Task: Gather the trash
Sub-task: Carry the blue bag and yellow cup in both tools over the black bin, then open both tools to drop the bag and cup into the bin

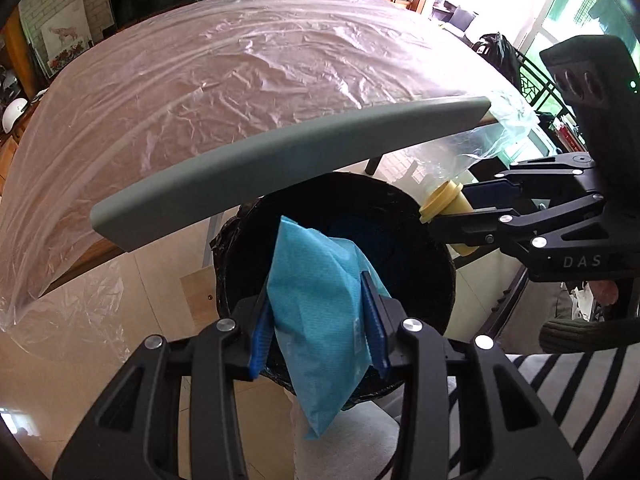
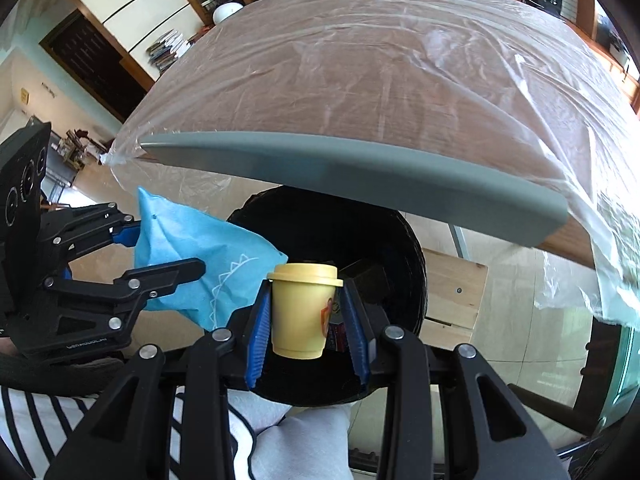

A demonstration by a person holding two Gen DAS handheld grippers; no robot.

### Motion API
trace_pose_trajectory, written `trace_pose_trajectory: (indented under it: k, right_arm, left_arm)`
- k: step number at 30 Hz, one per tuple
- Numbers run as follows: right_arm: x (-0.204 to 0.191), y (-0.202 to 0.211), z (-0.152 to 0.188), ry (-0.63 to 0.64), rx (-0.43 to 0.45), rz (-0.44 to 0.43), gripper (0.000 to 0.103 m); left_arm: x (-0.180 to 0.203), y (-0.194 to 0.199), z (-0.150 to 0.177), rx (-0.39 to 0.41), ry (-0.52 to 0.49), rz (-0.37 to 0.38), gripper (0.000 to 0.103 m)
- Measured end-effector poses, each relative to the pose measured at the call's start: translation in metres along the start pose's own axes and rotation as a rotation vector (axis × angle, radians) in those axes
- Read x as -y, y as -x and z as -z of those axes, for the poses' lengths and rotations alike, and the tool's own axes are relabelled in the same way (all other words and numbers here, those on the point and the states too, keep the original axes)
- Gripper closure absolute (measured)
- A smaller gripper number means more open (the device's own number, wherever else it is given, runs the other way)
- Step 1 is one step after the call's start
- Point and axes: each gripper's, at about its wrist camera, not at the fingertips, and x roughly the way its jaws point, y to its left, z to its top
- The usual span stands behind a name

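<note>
Over the black-lined bin (image 1: 336, 248) just below the table's edge, both grippers were parked with their loads, which made sense since that's where trash goes; the left gripper (image 1: 320, 316) was clamped on a blue wrapper (image 1: 320, 308), pinched around its middle so the loose ends flopped out above and below the fingers, and it hung right over the bin's open mouth; the right gripper (image 2: 308, 316) was squeezing a small yellow cup (image 2: 300, 312) with its lid on, held upright by the sides, probably so nothing inside could spill before the drop; from the left camera you could see that cup (image 1: 444, 208) sat at the far rim of the bin, not quite centred; there already looked to be something dark lying inside the bin, too murky to name; the table (image 2: 360, 92) was draped in clear plastic sheeting (image 1: 224, 80) with a grey edge strip (image 1: 280, 160) overhanging the bin, so my guess was both items needed to stay low to clear it; next step looked like just letting go.
</note>
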Motion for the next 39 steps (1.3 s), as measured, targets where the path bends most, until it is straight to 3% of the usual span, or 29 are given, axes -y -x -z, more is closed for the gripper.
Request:
trace_pose_trajectory:
  k: [16,39]
  right_arm:
    - [-0.003,-0.026,0.001,0.077,-0.041,0.062,0.069]
    - [-0.010,-0.040,0.006,0.081,-0.052,0.100,0.069]
  left_arm:
    - [0.004,-0.026,-0.001,-0.045,-0.052,-0.045,0.062]
    - [0.008,-0.034,-0.005,-0.061,-0.073,-0.065,0.062]
